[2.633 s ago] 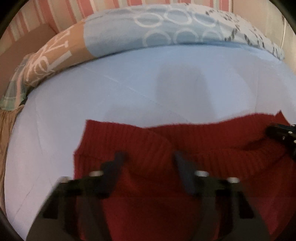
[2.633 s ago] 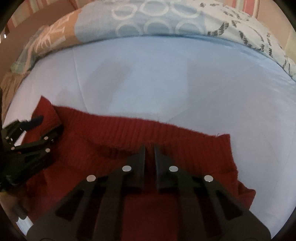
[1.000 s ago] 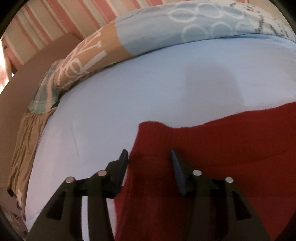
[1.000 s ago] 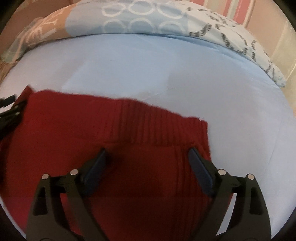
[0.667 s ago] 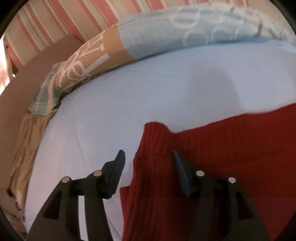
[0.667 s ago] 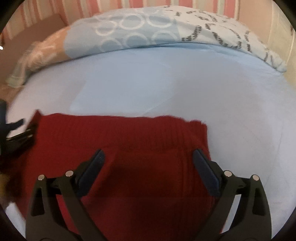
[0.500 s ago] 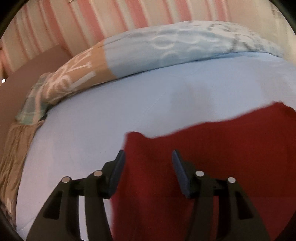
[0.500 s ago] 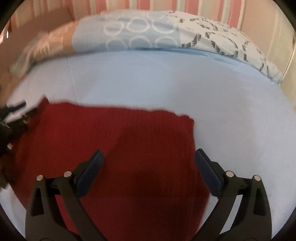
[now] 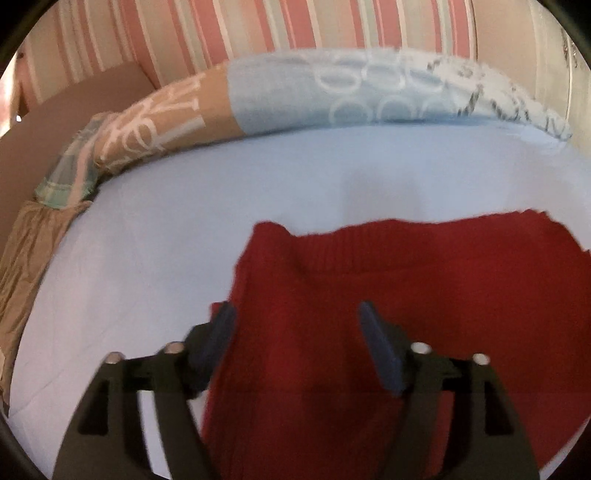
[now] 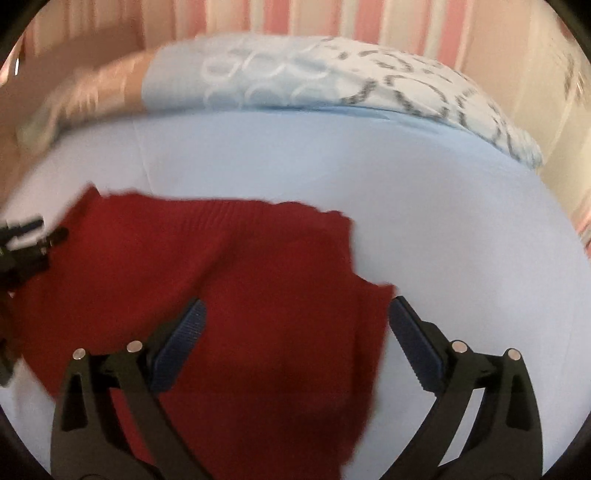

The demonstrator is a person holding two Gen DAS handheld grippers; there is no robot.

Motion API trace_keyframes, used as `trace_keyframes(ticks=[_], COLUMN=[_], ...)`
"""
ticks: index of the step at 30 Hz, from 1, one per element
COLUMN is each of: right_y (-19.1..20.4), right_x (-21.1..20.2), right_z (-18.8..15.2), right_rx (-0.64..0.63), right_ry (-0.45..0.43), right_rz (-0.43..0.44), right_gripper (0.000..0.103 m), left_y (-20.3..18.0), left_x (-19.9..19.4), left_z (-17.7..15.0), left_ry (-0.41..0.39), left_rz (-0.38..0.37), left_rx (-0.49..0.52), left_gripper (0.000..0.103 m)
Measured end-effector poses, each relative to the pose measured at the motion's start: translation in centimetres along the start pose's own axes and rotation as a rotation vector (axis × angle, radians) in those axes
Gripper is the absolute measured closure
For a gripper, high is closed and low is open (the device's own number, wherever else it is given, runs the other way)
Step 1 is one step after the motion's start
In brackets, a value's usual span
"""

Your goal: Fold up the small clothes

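A dark red knitted garment (image 9: 406, 306) lies on the pale blue bed sheet (image 9: 166, 229); its ribbed band runs along the far edge. My left gripper (image 9: 295, 332) is open and empty, above the garment's left edge. In the right wrist view the garment (image 10: 240, 280) fills the lower left. My right gripper (image 10: 295, 332) is wide open and empty, above the garment's right edge. The left gripper (image 10: 22, 240) shows at that view's left edge, over the garment's far left corner.
A patterned blue, white and tan quilt (image 9: 332, 96) is bunched along the far side of the bed, against a striped wall (image 9: 295, 26). A tan cloth (image 9: 26, 251) hangs at the bed's left side. The sheet (image 10: 443, 221) stretches right of the garment.
Both grippers have let go of the garment and pulled back and up. The right gripper went from shut to wide open. The garment now lies on the sheet.
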State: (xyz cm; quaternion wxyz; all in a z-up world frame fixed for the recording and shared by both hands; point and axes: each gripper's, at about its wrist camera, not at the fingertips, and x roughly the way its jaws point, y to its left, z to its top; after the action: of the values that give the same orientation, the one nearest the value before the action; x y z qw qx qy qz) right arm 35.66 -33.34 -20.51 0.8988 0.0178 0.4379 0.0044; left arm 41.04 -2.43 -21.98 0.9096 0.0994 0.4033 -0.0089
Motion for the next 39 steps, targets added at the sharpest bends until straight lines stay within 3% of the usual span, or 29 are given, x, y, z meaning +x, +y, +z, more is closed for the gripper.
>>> trace_keyframes(ticks=[1, 4, 7, 12, 14, 15, 23, 28, 35, 39], right_y=[-1.1, -5.7, -8.2, -7.6, -6.3, -5.6, -3.1, -2.5, -2.6, -2.4], right_x=[-0.6, -2.8, -4.1, -6.1, -5.3, -5.5, -2.6, -0.4, 2.2, 2.7], right_z=[-0.4, -2.6, -5.0, -9.1, -8.7, -8.2, -7.1, -6.9, -7.4, -7.8], right_rx=[0.030, 0.177, 0.270, 0.268, 0.210, 0.175, 0.086, 0.066, 0.109, 0.118], right_ry=[0.001, -0.012, -0.003, -0.073, -0.026, -0.043, -0.035, -0.006, 0.057, 0.065], right_rz=[0.014, 0.112, 0.156, 0.150, 0.155, 0.130, 0.018, 0.006, 0.059, 0.118], right_gripper=[0.005, 0.005, 0.005, 0.005, 0.012, 0.012, 0.013, 0.015, 0.019, 0.041], left_y=[0.1, 0.2, 0.5, 1.7, 2.4, 2.7, 4.3, 4.7, 4.5, 4.4], left_x=[-1.2, -4.2, -7.5, -10.1, -10.4, -10.6, -8.8, -7.1, -4.5, -3.5], left_z=[-0.4, -2.2, -4.8, -8.7, -9.8, -10.1, -8.7, -8.7, -9.3, -9.6], left_ry=[-0.021, -0.053, -0.086, -0.116, -0.138, -0.151, -0.172, -0.139, -0.078, -0.049], left_rz=[0.002, 0.001, 0.005, -0.014, -0.027, -0.027, -0.001, -0.002, -0.001, -0.003], left_rx=[-0.002, 0.005, -0.002, -0.030, -0.064, -0.078, -0.158, -0.163, -0.159, -0.163], left_gripper=[0.013, 0.009, 0.003, 0.003, 0.003, 0.003, 0.003, 0.003, 0.003, 0.003])
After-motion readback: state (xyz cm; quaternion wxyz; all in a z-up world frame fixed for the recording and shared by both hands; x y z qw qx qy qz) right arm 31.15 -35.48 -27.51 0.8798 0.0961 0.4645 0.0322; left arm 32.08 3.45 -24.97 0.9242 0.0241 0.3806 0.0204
